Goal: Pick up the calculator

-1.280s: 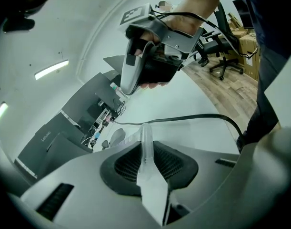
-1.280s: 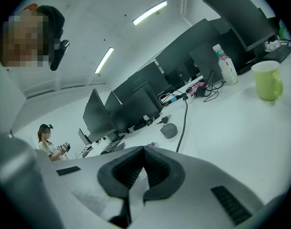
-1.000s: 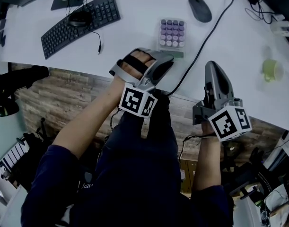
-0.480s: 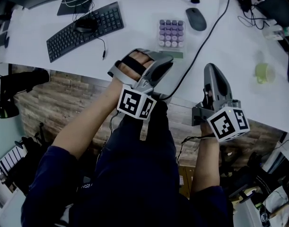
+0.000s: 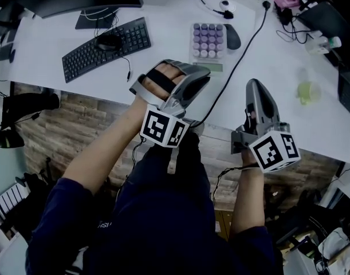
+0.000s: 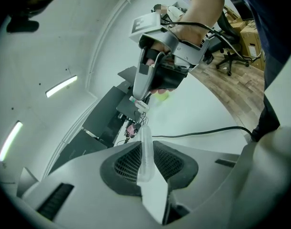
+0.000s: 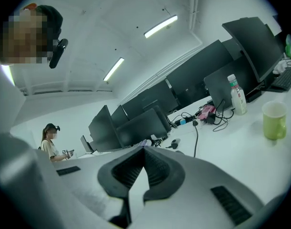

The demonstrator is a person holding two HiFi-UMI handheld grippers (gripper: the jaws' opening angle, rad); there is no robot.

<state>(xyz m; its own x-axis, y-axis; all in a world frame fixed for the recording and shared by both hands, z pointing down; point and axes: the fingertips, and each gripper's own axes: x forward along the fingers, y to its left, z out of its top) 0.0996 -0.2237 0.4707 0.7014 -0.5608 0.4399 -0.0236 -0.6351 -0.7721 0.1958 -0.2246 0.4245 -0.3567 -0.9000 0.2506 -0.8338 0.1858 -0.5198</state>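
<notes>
While apart from the calculator (image 5: 208,40) — left tool (image 5: 201,73) and right tool (image 5: 255,85), both seemingly clenched shut.

Dark navy short-sleeved top (image 5: 163,228). Left claw (image 5: 200,72) and right claw (image 5: 256,86): smooth grey moulded shells, black ribbed pads (image 7: 159,168) inside. White cube (image 5: 273,149) with black square markers behind each. Black strap (image 5: 158,78) across left hand (image 5: 172,69).

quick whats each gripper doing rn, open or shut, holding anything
Left hand-held gripper: closed, holding nothing.
Right hand-held gripper: closed, holding nothing.
Calculator lies on the desk.
</notes>
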